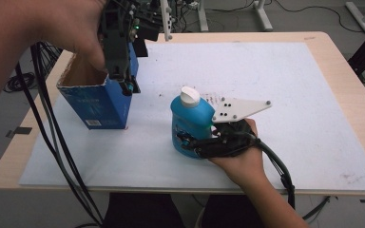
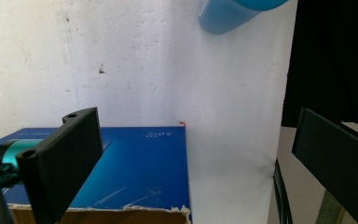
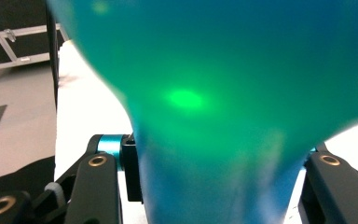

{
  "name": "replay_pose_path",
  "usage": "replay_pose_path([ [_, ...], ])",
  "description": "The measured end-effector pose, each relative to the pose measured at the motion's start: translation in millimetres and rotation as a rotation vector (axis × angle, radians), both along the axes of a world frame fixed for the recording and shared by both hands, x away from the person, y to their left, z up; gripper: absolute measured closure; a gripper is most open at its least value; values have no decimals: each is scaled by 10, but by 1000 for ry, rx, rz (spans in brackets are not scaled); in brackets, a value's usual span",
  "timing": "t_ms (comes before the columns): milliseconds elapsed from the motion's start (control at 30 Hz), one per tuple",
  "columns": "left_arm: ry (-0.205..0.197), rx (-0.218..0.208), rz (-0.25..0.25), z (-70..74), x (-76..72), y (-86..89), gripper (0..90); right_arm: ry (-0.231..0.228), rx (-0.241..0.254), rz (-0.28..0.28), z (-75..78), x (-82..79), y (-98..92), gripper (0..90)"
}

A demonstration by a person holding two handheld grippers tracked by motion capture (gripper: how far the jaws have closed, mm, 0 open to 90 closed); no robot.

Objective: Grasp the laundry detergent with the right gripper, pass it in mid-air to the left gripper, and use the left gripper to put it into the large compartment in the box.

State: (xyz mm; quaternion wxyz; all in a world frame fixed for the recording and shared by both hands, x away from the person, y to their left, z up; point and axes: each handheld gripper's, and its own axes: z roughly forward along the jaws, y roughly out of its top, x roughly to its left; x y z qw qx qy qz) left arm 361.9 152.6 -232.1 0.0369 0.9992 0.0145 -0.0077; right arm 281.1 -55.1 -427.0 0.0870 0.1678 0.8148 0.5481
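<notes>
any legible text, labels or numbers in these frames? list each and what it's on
Nothing reads with certainty.
Blue box: small white print near the top edge in the left gripper view, upside down and blurred, not readable.
Blue box: white barcode-like label low on its front in the high view, too small to read.
Blue bottle: label markings on the side, too small and partly covered by the right gripper.
White cap: no text.

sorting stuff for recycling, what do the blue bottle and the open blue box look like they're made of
The blue bottle, held in the right claw, looks like smooth, slightly translucent plastic with an opaque white plastic cap: light glows through it in the right gripper view. The blue box looks like cardboard with a glossy printed skin: its torn top edge shows raw brown board.
</notes>
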Motion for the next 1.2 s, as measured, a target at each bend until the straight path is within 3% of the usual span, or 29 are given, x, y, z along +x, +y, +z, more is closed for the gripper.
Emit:
replay_pose_path([
  [367,9,-13,-24,9,-33,-65,17,-6,-14,29,63,42,-33,459],
  [633,11,-36,-53,61,-79,-177,17,-4,-27,76,224,101,-59,460],
  [833,2,-30,-87,111,-142,-333,17,-7,-31,110,376,168,-72,460],
  [1200,3,-42,-106,191,-187,-541,17,-3,-45,196,654,275,-70,462],
])
